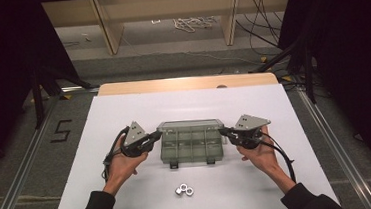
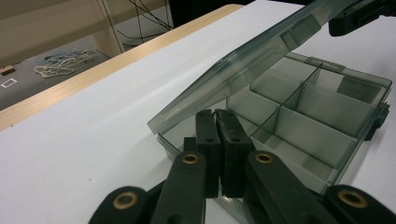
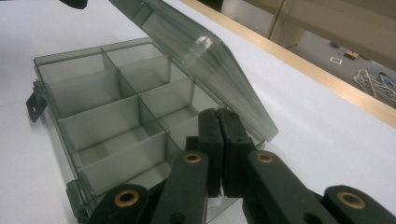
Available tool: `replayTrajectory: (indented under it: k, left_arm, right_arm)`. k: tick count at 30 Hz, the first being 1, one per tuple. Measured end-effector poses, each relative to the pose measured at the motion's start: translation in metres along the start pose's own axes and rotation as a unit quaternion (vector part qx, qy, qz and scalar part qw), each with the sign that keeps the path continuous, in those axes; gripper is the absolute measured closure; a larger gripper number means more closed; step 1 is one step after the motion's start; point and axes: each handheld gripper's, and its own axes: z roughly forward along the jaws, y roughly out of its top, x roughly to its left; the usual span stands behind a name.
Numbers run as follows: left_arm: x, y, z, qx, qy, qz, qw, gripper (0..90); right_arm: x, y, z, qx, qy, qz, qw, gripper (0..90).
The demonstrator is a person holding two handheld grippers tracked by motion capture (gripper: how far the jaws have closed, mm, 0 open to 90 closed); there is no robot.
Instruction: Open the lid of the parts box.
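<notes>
The compartment box (image 1: 191, 143) sat mid-sheet between my grippers, its lid (image 2: 243, 70) propped partway up, every compartment I could see bare. My left gripper (image 1: 157, 135) and right gripper (image 1: 223, 131) each had jaws pressed together on nothing, tips tucked under the lid's two ends. I judged the opening half done, filling not begun: two metal nuts (image 1: 184, 190) lay on the white sheet (image 1: 123, 109) nearer me. Beyond were the wooden table edge (image 1: 187, 83), grey floor and loose cables.

Grey floor (image 1: 21, 147), wooden shelving (image 1: 166, 15), perhaps dark curtains (image 1: 0, 74)
</notes>
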Motion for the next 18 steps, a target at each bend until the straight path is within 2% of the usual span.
replayTrajectory:
  k: [2, 3, 6, 14, 16, 18]
  left_arm:
    - [-0.0003, 0.0004, -0.0004, -0.003, -0.002, -0.009, 1.0000, 87.8]
    - [0.0007, 0.0010, -0.0012, -0.002, 0.001, 0.000, 1.0000, 87.9]
    - [0.0003, 0.0011, -0.0017, -0.002, 0.002, -0.003, 1.0000, 87.9]
    - [0.0004, 0.0016, -0.0024, -0.005, -0.001, -0.003, 1.0000, 87.9]
    - [-0.0006, 0.0017, -0.0025, -0.005, 0.000, -0.007, 1.0000, 87.9]
    - [0.0002, 0.0022, -0.0031, -0.004, 0.000, 0.000, 1.0000, 87.8]
  right_arm:
    - [0.0001, 0.0003, 0.0002, -0.003, -0.001, 0.001, 1.0000, 89.0]
    - [0.0000, 0.0005, -0.0001, -0.003, -0.001, 0.001, 1.0000, 88.9]
    - [-0.0010, 0.0008, -0.0005, -0.008, -0.003, -0.003, 1.0000, 88.4]
    - [-0.0008, -0.0002, -0.0039, 0.014, 0.020, 0.010, 0.9997, 84.3]
    - [-0.0017, -0.0008, -0.0056, 0.020, 0.025, 0.006, 0.9995, 80.6]
    - [-0.0018, -0.0015, -0.0077, 0.024, 0.032, 0.014, 0.9991, 73.3]
